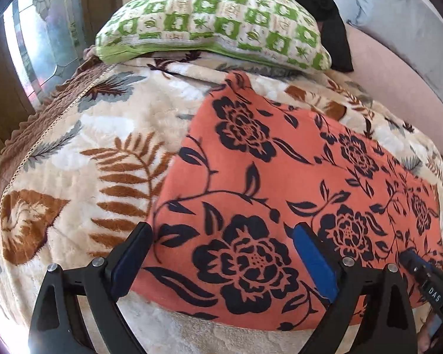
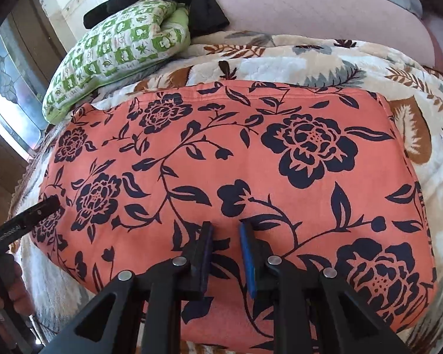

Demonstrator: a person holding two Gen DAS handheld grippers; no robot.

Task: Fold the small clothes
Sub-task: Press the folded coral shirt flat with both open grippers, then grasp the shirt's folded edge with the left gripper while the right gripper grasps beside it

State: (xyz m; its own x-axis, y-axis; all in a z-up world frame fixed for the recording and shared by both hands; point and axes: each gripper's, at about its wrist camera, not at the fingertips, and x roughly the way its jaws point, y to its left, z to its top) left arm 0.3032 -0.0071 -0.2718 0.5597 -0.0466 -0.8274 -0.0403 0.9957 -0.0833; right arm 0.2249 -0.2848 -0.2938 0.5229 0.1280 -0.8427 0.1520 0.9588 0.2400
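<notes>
An orange cloth with a dark floral print (image 1: 280,177) lies flat on the leaf-patterned blanket (image 1: 73,153); it also fills the right wrist view (image 2: 221,162). My left gripper (image 1: 223,230) is open wide, its fingers astride the cloth's near left corner, just above it. My right gripper (image 2: 226,227) hovers over the cloth's near middle with a narrow gap between its jaws and nothing held. The right gripper's tip shows in the left wrist view (image 1: 410,259), and the left gripper's finger shows in the right wrist view (image 2: 44,206).
A green-and-white checked pillow (image 1: 215,26) lies at the far end of the bed, with a black garment (image 1: 325,6) behind it. A pink headboard (image 2: 310,8) runs along the back. The bed's edge and a window (image 1: 38,44) are at the left.
</notes>
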